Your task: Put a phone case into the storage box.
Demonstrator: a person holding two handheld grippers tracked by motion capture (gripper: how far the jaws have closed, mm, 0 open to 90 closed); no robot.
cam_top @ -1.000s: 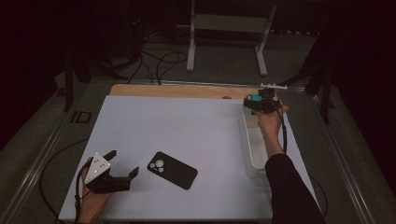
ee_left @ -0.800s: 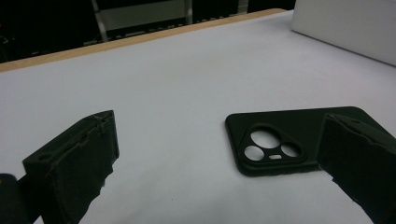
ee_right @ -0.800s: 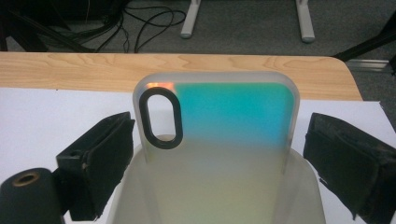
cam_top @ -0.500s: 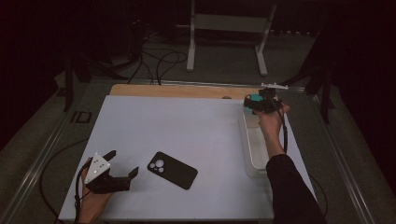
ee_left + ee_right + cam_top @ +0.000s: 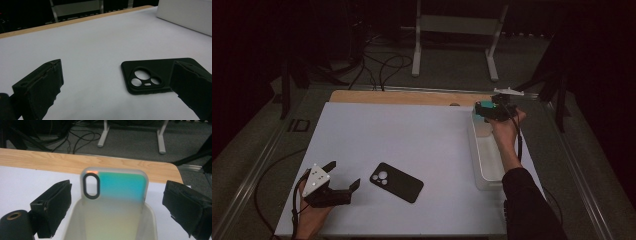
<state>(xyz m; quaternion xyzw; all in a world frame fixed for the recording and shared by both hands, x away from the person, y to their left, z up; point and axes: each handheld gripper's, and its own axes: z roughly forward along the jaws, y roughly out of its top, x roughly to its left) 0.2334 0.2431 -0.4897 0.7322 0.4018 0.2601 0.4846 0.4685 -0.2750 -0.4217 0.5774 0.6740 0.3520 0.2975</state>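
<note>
**On the white table, two claws and two phone cases**

At the left of the table [image 5: 422, 125], near the front edge, the left claw [image 5: 343, 176] rests low in the person's hand. Its jaws stand wide apart and hold nothing. Just to its right lies a black phone case [image 5: 396, 182], flat on the table, with its round camera holes at the end nearer the claw. In the left gripper view the black phone case [image 5: 155, 75] sits just ahead of the jaws, partly behind one of them, and does not look touched.

Well apart, at the far right of the table, stands a long clear bin [image 5: 484, 155]. The right claw [image 5: 482, 111] hovers over its far end. In the right gripper view its jaws are spread wide, and a shiny blue-green phone case [image 5: 115, 190] stands up between them, leaning in the bin [image 5: 150, 222]. The jaws are not on it.

The step in hand looks like reaching for a case, one claw to each. Next, the right claw would need to close gently on the sides of the blue-green case. The left claw would need to slide forward until the black case sits between its jaws, then pinch an edge, since the case lies flat.
</note>
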